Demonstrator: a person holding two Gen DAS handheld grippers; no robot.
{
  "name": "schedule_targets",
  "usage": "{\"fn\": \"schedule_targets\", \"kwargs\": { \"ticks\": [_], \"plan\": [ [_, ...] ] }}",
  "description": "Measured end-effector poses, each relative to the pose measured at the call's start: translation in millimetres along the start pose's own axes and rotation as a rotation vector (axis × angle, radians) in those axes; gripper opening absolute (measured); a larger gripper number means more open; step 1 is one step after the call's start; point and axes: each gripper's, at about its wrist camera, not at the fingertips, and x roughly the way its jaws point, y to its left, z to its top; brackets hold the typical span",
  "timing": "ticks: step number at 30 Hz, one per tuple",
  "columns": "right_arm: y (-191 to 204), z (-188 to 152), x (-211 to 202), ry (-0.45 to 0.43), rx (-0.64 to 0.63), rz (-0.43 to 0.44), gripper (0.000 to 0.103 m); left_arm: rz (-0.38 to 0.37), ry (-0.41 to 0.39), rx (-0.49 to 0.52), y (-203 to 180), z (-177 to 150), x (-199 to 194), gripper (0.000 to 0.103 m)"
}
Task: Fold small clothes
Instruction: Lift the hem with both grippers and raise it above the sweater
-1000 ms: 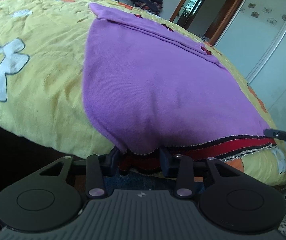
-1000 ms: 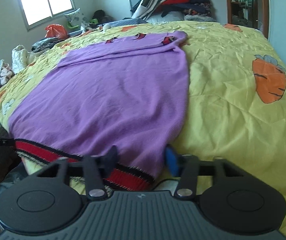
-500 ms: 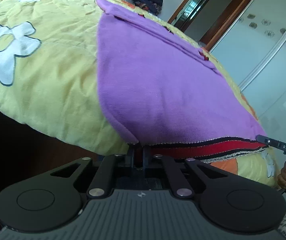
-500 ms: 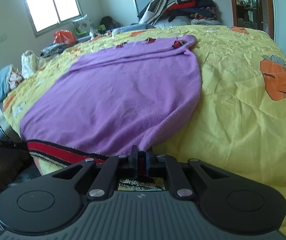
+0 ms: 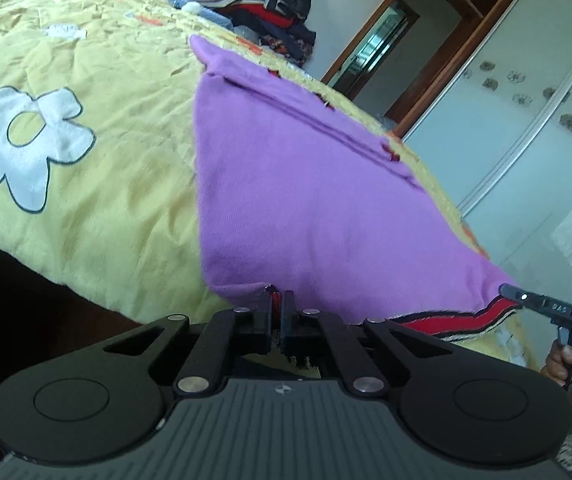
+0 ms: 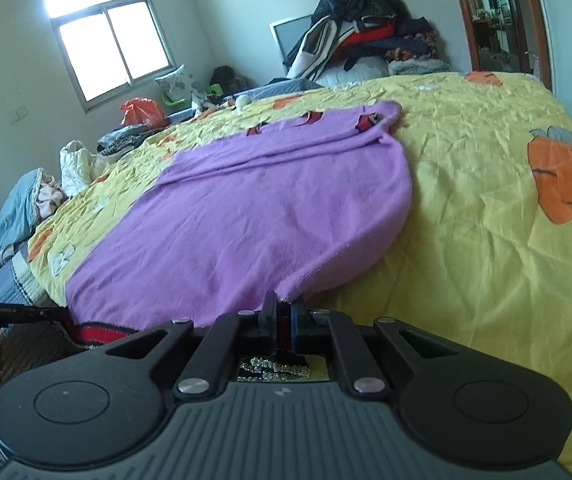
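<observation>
Purple knit, the sweater (image 5: 318, 200) lies flat on the yellow quilt (image 5: 85, 184) ahead of my fingers, its red-and-black hem (image 5: 446, 320) at the bed edge between both tools. My left gripper (image 5: 277, 304) and right gripper (image 6: 283, 314) are each pinched closed on a hem corner. On the other tool's arm I read "DAS" from the left view; the right view's lettering is too blurred.
</observation>
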Motion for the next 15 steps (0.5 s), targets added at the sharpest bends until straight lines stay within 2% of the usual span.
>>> {"fn": "schedule_targets", "kwargs": {
  "ticks": [8, 15],
  "plan": [
    [2.0, 13.0, -16.0, -0.089, 0.017, 0.026, 0.005, -0.03, -0.083, 0.0, -11.9, 21.2, -14.7, 0.002],
    [3.6, 55.8, -5.4, -0.171, -0.031, 0.066, 0.005, -0.017, -0.168, -0.003, -8.1, 68.6, -4.5, 0.002]
  ]
}}
